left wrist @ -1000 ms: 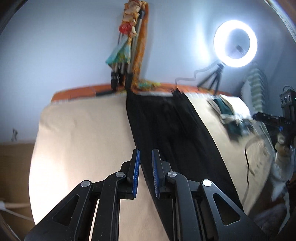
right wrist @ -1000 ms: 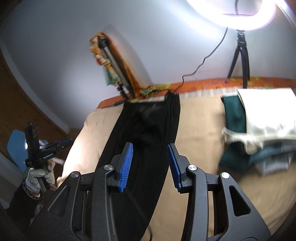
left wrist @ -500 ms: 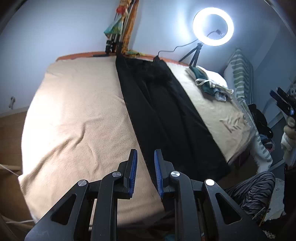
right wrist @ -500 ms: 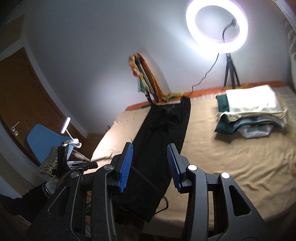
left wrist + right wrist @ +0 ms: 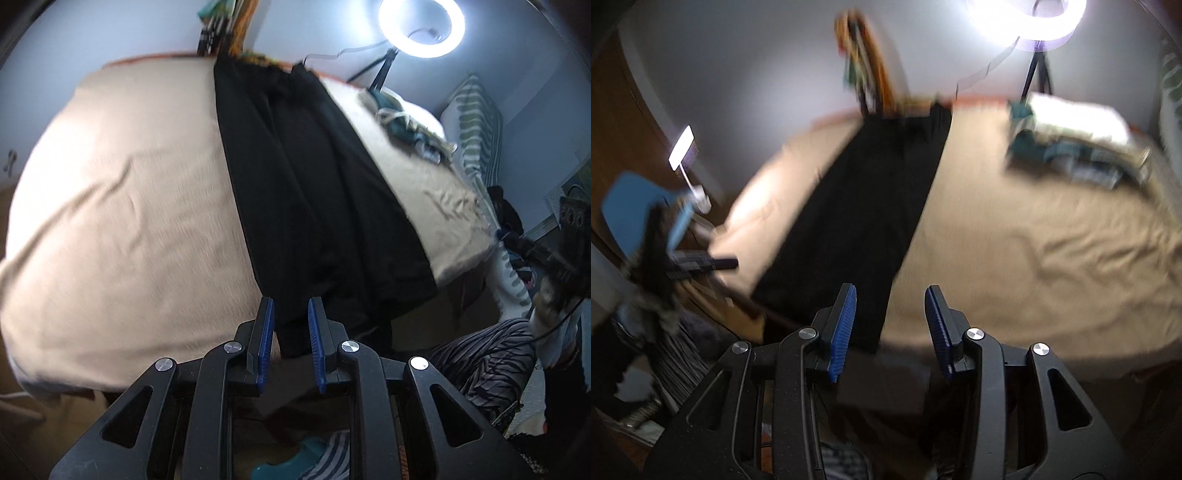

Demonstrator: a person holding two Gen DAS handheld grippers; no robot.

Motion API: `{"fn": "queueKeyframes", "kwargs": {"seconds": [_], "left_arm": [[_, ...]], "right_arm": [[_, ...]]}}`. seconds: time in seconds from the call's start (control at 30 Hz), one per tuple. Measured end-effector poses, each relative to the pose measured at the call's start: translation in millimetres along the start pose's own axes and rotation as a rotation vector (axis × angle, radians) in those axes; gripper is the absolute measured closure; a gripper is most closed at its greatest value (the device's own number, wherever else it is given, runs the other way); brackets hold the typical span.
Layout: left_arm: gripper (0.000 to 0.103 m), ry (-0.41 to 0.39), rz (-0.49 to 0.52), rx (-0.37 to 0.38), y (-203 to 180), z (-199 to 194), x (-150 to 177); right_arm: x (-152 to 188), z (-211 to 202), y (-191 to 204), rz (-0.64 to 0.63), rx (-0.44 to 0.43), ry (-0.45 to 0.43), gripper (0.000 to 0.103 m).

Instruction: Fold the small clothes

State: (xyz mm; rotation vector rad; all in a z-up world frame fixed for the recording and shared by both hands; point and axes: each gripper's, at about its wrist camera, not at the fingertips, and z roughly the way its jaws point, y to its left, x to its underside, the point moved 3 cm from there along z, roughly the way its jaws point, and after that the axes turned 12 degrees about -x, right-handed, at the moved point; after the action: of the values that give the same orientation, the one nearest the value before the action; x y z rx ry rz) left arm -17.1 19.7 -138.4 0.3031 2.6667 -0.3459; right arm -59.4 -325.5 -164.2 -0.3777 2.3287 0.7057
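A long black garment (image 5: pixel 310 192) lies flat along the beige bed cover (image 5: pixel 122 206), its near end hanging over the bed's front edge. It also shows in the right wrist view (image 5: pixel 864 214). My left gripper (image 5: pixel 291 321) is open by a narrow gap, empty, held just above the garment's near end. My right gripper (image 5: pixel 889 306) is open wider, empty, above the near right edge of the garment. The right wrist view is blurred.
A pile of folded clothes (image 5: pixel 1071 144) sits at the bed's far right, also in the left wrist view (image 5: pixel 410 129). A ring light (image 5: pixel 421 26) on a tripod and a bundle of stands (image 5: pixel 864 74) are at the far wall. A blue chair (image 5: pixel 635 206) stands left.
Both grippers have pulled back toward the bed's near edge, and now come lower over the garment's near end. Both stay open and empty.
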Motion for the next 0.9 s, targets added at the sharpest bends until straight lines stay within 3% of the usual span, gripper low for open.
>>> {"fn": "queueKeyframes", "kwargs": {"seconds": [0.13,0.33,0.47,0.57,0.63,0.9], "left_arm": [[0.086,0.025,-0.006,0.001,-6,16,8],[0.086,0.043,-0.018,-0.011,-7,31,16],[0.086,0.044,-0.028,-0.005,-4,35,18],[0.086,0.028,-0.023,-0.002,-3,35,18],[0.086,0.014,-0.014,-0.003,-4,35,18],[0.088,-0.013,0.029,-0.012,-8,33,19]], "right_arm": [[20,49,4,-0.011,0.018,0.107,0.062],[31,84,21,-0.069,0.031,0.176,0.062],[35,100,26,-0.119,0.106,0.212,0.063],[37,108,17,-0.101,0.119,0.229,0.087],[37,109,13,-0.105,0.13,0.228,0.096],[36,73,-15,0.031,0.062,0.147,0.099]]}}
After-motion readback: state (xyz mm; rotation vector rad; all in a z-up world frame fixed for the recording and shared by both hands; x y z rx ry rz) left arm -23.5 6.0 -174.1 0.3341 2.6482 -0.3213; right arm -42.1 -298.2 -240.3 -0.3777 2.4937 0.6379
